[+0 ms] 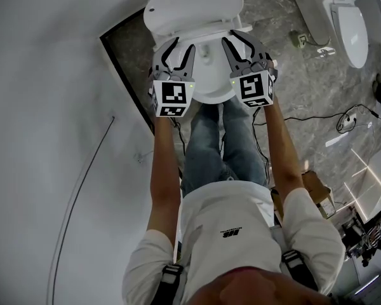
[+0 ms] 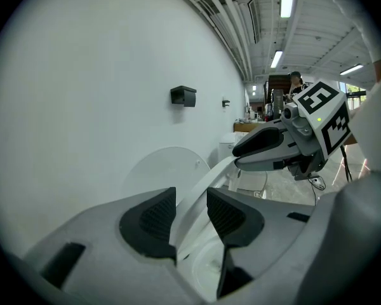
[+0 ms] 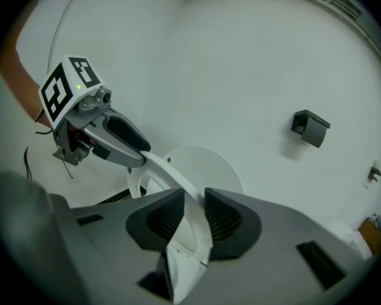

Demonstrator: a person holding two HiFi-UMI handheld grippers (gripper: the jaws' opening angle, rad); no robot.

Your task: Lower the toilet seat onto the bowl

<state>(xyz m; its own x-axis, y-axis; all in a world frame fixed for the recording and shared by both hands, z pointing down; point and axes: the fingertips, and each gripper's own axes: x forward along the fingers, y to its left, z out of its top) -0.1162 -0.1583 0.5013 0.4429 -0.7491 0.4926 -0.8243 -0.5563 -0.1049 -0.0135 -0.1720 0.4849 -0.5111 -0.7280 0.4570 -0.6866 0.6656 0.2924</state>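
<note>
The jaws of the left gripper [image 2: 191, 216] and right gripper [image 3: 193, 218] are being clamped on opposite sides of the toilet seat [image 3: 168, 173], so its load is being shared evenly. The seat is being held part-raised between upright lid [image 1: 190, 5] and bowl [image 1: 209, 91], presumably to prevent slamming.

A person's left arm [image 1: 164, 170] and right arm [image 1: 284, 151] stretch straight ahead, side by side. The left gripper [image 1: 181, 46] and right gripper [image 1: 236, 42] tilt slightly downward, each with its fingers [image 3: 159, 218] clamped on the toilet seat [image 2: 206, 182] rim.
</note>
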